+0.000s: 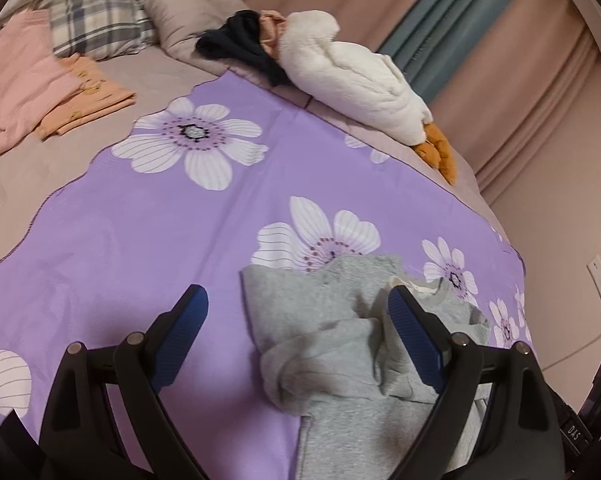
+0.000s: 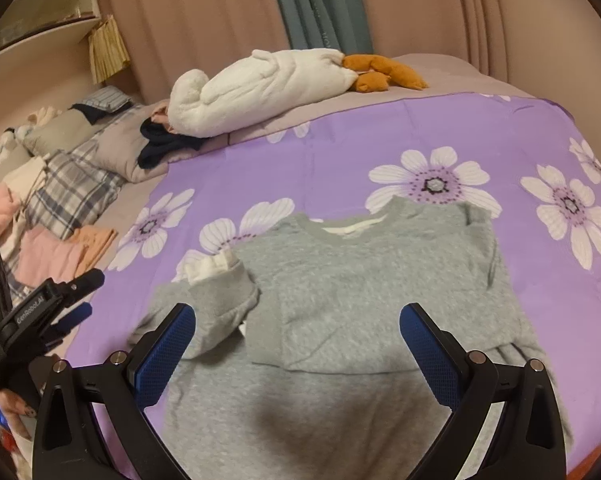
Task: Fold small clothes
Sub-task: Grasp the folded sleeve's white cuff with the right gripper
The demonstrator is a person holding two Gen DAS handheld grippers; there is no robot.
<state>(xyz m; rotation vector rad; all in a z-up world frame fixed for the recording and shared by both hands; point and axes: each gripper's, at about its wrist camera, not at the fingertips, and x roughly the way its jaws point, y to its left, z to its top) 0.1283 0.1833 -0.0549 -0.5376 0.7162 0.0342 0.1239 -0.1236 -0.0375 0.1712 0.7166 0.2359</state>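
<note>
Left gripper (image 1: 298, 312) was held wide open, nothing between the fingers. The grey fleece sweatshirt with the cream-lined collar (image 2: 360, 280) was spread on the purple floral bedsheet (image 2: 340, 152); in the left wrist view it sat mostly toward the right finger, whose blue pad overlapped the collar area, while the left finger (image 1: 180, 332) stood over bare sheet.

Right gripper (image 2: 296, 344) was likewise spread wide and empty, hovering above the sweatshirt body. The rolled grey sleeve with white cuff (image 2: 220, 284) lay just ahead of its left finger, bunched on the chest edge.

Judged step: sleeve fold-in not yet clean. The cuff should be pinched low through one layer only, pulled flat across the chest, and the hem side pinned by the other gripper so the body isn't dragged. Creases in the bunched sleeve should be smoothed before the body is folded.
</note>
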